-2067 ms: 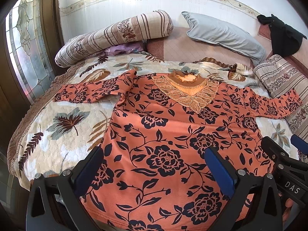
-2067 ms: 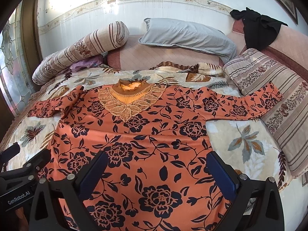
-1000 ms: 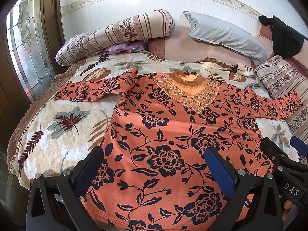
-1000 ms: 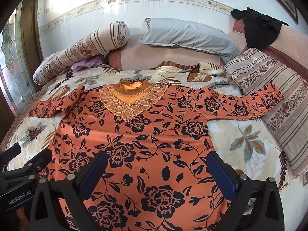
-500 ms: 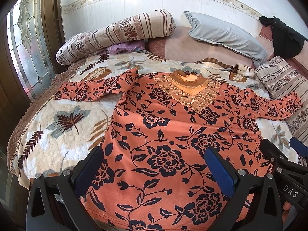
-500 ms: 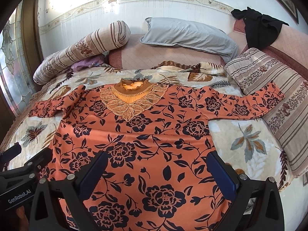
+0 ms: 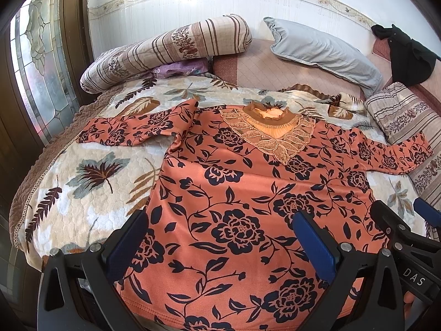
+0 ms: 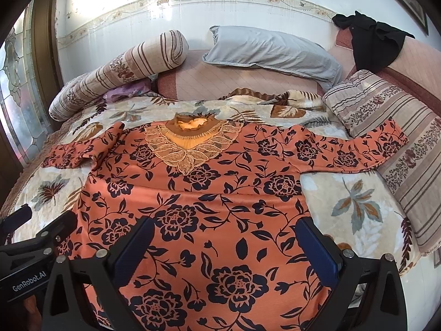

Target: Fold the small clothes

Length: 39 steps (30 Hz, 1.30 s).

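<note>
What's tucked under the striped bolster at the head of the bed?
A purple cloth pokes out from beneath the striped bolster. Only its crumpled edge shows; the rest is covered, so what it is cannot be told.

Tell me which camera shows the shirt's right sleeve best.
Right wrist view: the right sleeve lies fully in frame, its cuff on the striped cushion. Left wrist view pushes that sleeve to the distorted edge.

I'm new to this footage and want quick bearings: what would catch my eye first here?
The orange floral top dominates, spread flat across the leaf-patterned blanket with both sleeves out; its lace collar points away from the cameras. Both grippers, left and right, hover open over its hem. At the head of the bed lie a striped bolster and a grey pillow, and a black garment is draped at far right.
</note>
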{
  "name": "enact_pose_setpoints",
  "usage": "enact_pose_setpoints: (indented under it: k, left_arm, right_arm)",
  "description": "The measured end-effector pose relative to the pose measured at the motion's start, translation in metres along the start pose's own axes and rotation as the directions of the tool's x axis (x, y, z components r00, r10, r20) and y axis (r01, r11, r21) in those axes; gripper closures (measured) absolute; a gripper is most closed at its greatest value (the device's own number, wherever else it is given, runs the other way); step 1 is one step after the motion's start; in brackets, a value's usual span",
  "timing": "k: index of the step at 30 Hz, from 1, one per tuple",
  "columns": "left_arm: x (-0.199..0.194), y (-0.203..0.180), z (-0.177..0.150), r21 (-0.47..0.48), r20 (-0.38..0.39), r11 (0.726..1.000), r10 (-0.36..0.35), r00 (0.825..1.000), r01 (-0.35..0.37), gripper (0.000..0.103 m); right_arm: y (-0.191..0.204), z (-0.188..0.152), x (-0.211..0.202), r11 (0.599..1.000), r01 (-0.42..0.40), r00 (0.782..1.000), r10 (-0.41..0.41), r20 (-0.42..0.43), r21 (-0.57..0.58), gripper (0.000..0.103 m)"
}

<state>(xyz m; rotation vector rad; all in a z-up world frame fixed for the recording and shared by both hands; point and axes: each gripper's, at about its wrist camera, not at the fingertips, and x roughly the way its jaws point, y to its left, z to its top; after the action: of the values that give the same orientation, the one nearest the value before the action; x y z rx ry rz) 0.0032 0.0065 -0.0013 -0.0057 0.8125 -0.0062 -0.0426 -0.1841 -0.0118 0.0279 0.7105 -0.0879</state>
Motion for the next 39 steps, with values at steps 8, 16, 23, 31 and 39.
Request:
enact_pose_setpoints:
  k: [8,16,23,31,39]
  left_arm:
    - [0.0,0.001,0.0,0.0,0.0,1.0,-0.001,1.0,0.001,0.0]
    - [0.001,0.0,0.001,-0.001,-0.001,1.0,-0.001,1.0,0.001,0.0]
    - [0.001,0.0,0.001,0.0,-0.001,1.0,0.0,1.0,0.0,0.0]
    - [0.006,0.005,0.005,-0.012,-0.01,1.0,-0.008,1.0,0.008,0.0]
    - [0.056,0.099,0.025,-0.186,-0.064,0.975,0.109,0.992,-0.119,0.0]
  right_arm:
    - [0.0,0.0,0.0,1.0,0.0,1.0,0.0,0.001,-0.002,0.0]
    - [0.001,0.001,0.001,1.0,-0.001,1.0,0.001,0.001,-0.004,0.0]
    - [0.003,0.001,0.002,1.0,0.0,1.0,0.0,-0.002,-0.008,0.0]
    - [0.0,0.001,0.005,1.0,-0.024,1.0,0.024,-0.009,0.005,0.0]
    - [-0.106,0.012,0.032,0.948,-0.143,0.989,0.145,0.015,0.283,0.0]
